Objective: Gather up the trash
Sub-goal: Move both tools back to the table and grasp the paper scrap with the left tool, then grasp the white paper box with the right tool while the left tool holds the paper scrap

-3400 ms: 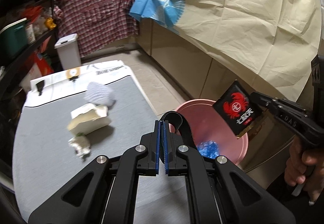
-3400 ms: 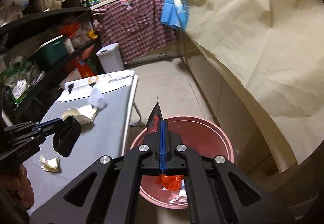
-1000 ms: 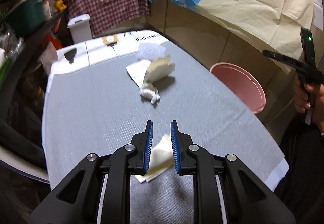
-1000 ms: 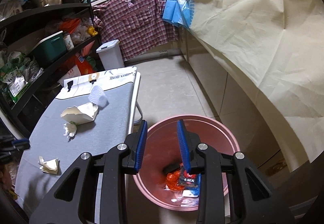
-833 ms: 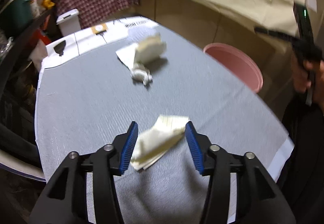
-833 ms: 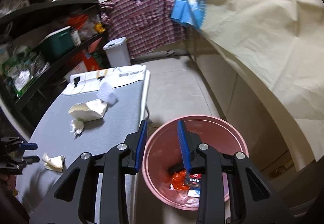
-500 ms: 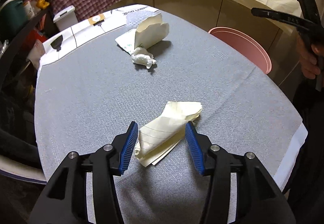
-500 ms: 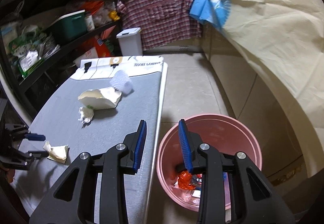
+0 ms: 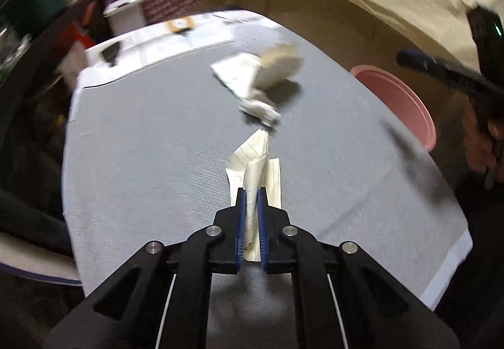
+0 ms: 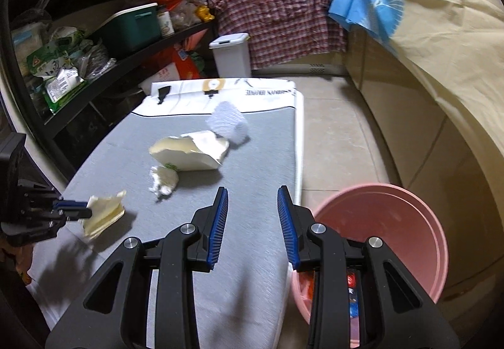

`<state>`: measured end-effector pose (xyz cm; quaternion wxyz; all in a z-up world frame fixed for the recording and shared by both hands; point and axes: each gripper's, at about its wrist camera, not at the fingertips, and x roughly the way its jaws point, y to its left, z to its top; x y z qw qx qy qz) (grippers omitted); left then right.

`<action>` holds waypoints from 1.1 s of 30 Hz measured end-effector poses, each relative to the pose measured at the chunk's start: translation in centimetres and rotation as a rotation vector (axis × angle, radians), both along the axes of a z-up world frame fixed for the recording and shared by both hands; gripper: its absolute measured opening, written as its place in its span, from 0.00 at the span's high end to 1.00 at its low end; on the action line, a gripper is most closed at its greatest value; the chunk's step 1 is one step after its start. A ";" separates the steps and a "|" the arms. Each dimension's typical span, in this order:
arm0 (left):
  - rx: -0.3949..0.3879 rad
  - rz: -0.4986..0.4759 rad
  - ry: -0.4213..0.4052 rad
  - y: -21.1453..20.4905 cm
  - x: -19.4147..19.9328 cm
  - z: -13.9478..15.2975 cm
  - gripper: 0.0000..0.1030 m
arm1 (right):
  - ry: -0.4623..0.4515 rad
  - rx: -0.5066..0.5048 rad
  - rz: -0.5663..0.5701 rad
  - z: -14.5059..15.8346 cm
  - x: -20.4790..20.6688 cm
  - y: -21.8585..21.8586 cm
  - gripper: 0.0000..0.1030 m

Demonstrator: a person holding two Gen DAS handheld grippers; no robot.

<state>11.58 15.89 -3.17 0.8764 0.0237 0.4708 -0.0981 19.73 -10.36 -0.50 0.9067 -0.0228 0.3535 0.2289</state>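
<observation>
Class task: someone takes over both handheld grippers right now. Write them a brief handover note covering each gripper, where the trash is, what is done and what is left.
Left gripper: jaws shut on the lined paper scrap, which looks just lifted off the grey table.
Right gripper: open, empty, above the table edge beside the pink bin.
Done: some wrappers already lie in the bin.
Left: bin the scrap, then the torn paper carton, crumpled tissue and white ribbed cup, all on the table.
</observation>
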 end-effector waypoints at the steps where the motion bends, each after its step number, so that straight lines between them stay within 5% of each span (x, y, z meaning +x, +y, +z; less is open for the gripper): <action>1: -0.005 0.028 -0.002 0.5 0.2 0.1 0.93 | 0.000 0.002 0.007 0.0 0.2 0.4 0.67; 8: -0.029 0.196 -0.004 3.2 1.3 0.3 0.93 | -0.008 0.008 0.069 -0.5 1.8 4.1 0.67; 28: -0.062 0.257 0.016 4.3 3.5 0.1 0.93 | -0.016 -0.024 0.278 -3.4 7.2 11.1 0.67; 33: -0.061 0.257 0.020 4.2 3.7 0.0 0.93 | -0.024 -0.028 0.324 -3.4 6.6 11.8 0.77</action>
